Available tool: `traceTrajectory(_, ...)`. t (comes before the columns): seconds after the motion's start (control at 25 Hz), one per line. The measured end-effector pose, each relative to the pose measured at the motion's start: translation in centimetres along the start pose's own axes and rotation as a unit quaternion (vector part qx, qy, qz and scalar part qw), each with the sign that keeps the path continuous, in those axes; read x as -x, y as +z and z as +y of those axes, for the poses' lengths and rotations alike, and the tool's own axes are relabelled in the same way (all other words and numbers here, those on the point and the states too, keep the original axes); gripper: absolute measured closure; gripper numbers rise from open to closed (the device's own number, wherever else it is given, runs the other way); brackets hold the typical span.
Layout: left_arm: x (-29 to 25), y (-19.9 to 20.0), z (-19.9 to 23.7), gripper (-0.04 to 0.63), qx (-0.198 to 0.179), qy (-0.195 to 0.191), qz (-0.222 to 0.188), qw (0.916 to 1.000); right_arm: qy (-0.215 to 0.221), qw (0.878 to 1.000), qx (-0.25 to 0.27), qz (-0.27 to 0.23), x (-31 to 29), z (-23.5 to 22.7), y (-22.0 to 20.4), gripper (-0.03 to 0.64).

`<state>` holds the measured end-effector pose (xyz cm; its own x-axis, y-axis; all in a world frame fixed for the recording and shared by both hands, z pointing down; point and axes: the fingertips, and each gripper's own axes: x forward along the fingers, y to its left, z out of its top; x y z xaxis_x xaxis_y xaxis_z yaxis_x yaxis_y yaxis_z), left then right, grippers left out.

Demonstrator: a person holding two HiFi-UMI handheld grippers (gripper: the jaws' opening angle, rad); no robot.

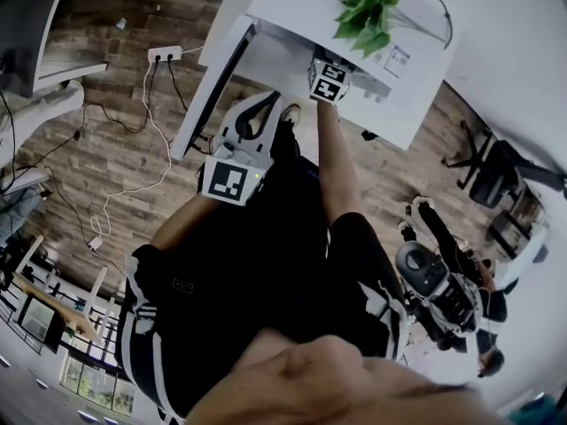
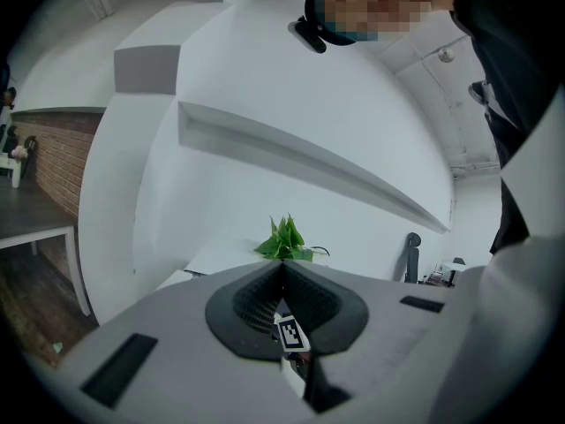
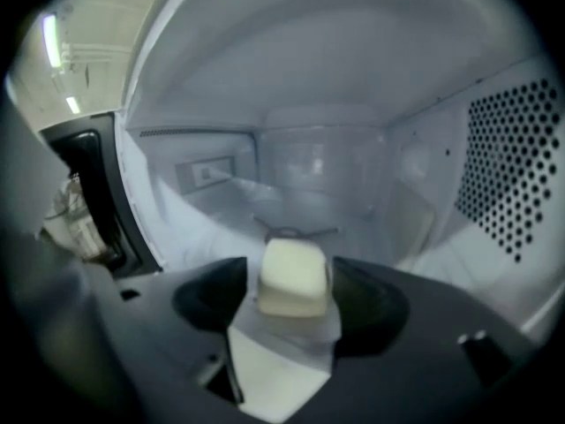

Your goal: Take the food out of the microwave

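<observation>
In the right gripper view a pale cream block of food (image 3: 293,276) sits on the floor of the white microwave cavity (image 3: 318,162). My right gripper (image 3: 294,294) is inside the cavity, open wide, with the block between its dark fingertips (image 3: 371,303); I see no pad pressing on it. The head view shows only that gripper's marker cube (image 1: 328,80) at the microwave's mouth (image 1: 283,56). My left gripper (image 1: 270,118) hangs back close to my body, shut and empty; its pads (image 2: 256,299) meet at the tip.
The microwave door (image 1: 217,87) stands open to the left. A perforated wall (image 3: 516,175) bounds the cavity on the right. A green plant (image 1: 363,11) stands on the white top above. A power strip (image 1: 166,54) and cables lie on the wood floor.
</observation>
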<state>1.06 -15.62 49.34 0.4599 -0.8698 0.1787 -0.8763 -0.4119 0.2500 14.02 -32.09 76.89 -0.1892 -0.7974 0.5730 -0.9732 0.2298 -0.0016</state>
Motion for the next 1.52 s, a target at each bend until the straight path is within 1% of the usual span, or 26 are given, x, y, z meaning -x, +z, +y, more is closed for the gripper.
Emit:
traceTrajectory(0.16,-0.1,0.1,0.3,0.563,0.001,0.002,0.001,1.0,0.006,1.0,0.006,0.009,-0.6,0.3,0.1,0.322)
traceTrajectory(0.36,-0.4,0.2,0.6,0.565,-0.001,0.004,0.002,1.0,0.0,1.0,0.009,0.027,-1.3,-0.2,-0.5,0.323)
traceTrajectory(0.6,-0.6,0.3,1.0,0.563,0.002,0.008,0.001,1.0,0.017,0.999,0.005,0.031,-1.8,0.3,-0.6,0.324)
traceTrajectory(0.76,-0.6,0.3,0.9,0.563,0.001,0.01,-0.001,1.0,0.018,0.999,0.006,0.036,-1.8,0.2,-0.8,0.324)
traceTrajectory(1.0,-0.3,0.3,0.9,0.564,-0.001,0.012,-0.004,0.9999,0.022,0.999,-0.006,0.032,-1.1,0.1,-1.0,0.321)
traceTrajectory(1.52,-0.1,0.7,0.4,0.563,0.0,0.012,-0.013,0.9998,0.037,0.999,-0.013,0.027,1.4,0.3,-1.4,0.322)
